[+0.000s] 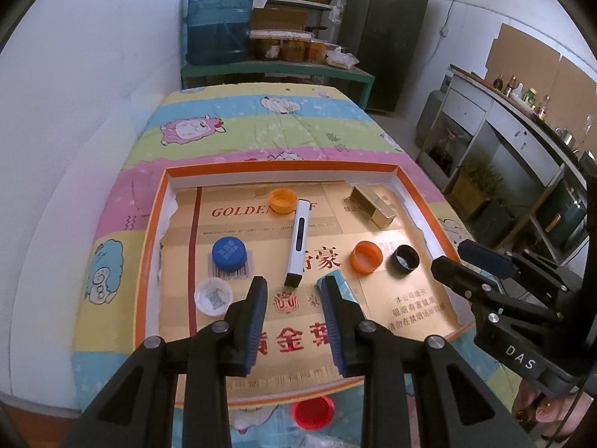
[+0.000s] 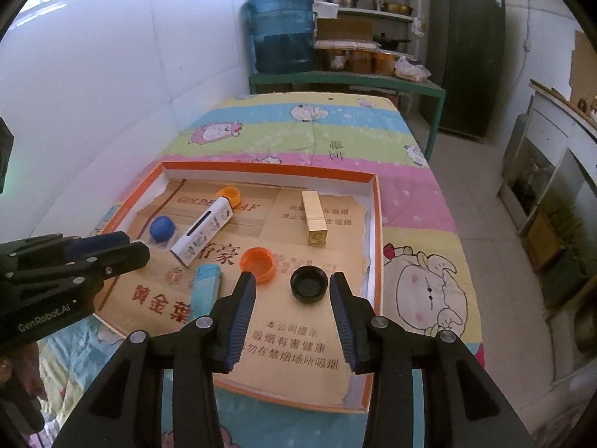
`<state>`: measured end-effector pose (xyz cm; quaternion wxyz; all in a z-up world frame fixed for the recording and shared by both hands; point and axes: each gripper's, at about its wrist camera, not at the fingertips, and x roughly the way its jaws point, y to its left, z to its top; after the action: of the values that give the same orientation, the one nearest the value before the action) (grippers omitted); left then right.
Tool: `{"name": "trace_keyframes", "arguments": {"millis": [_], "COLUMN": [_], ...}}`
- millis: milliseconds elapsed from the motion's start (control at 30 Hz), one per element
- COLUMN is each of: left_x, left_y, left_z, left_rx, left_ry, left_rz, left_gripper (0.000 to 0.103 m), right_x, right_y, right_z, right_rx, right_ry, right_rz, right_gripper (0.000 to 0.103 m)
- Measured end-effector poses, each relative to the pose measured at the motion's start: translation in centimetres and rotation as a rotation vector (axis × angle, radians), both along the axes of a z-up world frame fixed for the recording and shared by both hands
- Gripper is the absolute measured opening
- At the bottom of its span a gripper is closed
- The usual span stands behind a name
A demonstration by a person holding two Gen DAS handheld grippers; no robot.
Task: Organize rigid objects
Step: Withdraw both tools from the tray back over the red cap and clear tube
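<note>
Orange-rimmed tray (image 1: 149, 246) sits on a bed with a cartoon quilt (image 1: 261, 127), lined with gold cardboard. Inside: blue cap (image 1: 229, 254), white cap (image 1: 213, 296), two orange caps (image 1: 283, 200) (image 1: 366, 257), black cap (image 2: 309, 283), white pen-like box (image 1: 297, 242), gold box (image 1: 373, 205), light-blue box (image 2: 204, 288). Red cap (image 1: 312, 411) lies outside the tray on the quilt, just below its near rim.

Left claw (image 1: 294, 321) is released, holding nothing, hovering over the near middle of the tray; its right finger overlaps the light-blue box in view, contact cannot be told. Right claw (image 2: 293, 317) is also released and empty, with the black cap sitting between its fingertips, slightly ahead.

Risks, as I judge them:
- Black cap is low and round; closing off-centre could squirt it sideways into the nearer orange cap, which is just beside the left finger.
- Both claws are near each other over the tray, so a collision is possible if they move together.
- Cardboard liner is loose and torn at the edges; a dragging finger could snag it and shift everything.
- Red cap outside could be missed or knocked off the bed.
</note>
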<state>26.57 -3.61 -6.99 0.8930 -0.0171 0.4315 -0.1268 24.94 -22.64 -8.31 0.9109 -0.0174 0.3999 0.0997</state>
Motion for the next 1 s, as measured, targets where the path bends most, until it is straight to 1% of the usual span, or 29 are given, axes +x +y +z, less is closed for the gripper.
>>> {"name": "trace_keyframes", "arguments": {"millis": [367, 1000], "left_x": [-3.2, -8.8], "left_y": [0.2, 1.2], "left_z": [2.2, 4.5], "left_rx": [0.022, 0.008], "left_ry": [-0.053, -0.094], "left_rz": [0.010, 0.014], "left_gripper": [0.030, 0.030], "right_x": [-2.8, -8.8], "right_y": [0.5, 0.9], "right_z": [2.2, 5.2], "right_rx": [0.000, -0.002], "right_ry": [-0.030, -0.077], "right_rz": [-0.006, -0.007], "right_gripper": [0.042, 0.042]}}
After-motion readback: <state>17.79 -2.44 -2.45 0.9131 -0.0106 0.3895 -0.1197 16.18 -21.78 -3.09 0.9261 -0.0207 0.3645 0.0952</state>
